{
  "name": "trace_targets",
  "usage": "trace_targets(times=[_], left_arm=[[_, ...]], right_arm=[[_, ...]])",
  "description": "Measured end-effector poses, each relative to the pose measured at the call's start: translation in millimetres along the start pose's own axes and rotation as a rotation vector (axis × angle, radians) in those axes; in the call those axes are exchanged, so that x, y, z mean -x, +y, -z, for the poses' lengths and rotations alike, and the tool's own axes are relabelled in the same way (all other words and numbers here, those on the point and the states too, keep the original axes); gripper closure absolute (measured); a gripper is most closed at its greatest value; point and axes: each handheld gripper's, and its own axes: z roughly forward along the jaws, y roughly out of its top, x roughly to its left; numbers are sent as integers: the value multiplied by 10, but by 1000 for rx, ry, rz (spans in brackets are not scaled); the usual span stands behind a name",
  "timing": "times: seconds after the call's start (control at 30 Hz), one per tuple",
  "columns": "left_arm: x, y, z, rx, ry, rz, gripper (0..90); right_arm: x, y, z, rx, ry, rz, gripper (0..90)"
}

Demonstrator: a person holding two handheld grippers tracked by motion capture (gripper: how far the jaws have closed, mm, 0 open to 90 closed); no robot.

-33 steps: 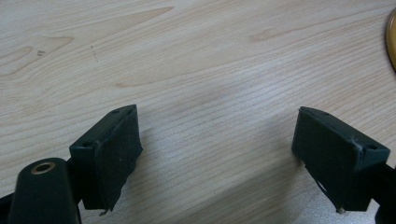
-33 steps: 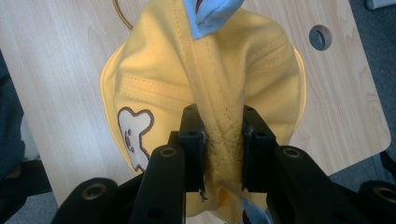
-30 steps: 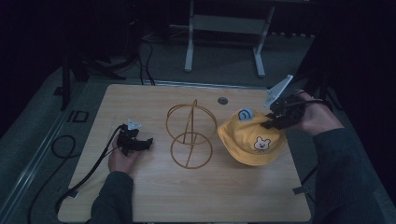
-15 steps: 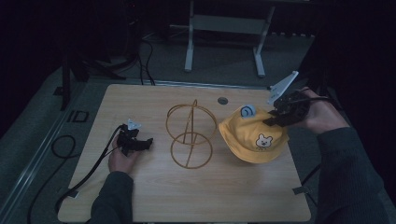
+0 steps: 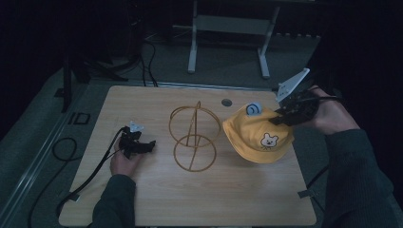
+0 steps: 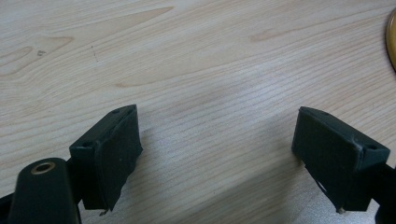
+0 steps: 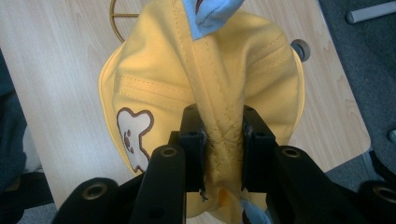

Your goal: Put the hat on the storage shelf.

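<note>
From above, our right gripper pinches the yellow hat at its two o'clock edge, ready to lift toward the wire stand. Left gripper view: jaws apart, idle over the table. Right gripper view: pads clamp a fabric fold.

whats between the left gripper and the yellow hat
In the high view, the gold wire stand stands between the left gripper and the yellow hat.
</note>
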Motion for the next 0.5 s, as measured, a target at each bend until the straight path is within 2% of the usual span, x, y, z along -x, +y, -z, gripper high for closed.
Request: trace_targets(times=[0.5], left_arm=[[0,0,0,0,0,0,153]], right_arm=[[9,25,87,11,-15,-3,744]])
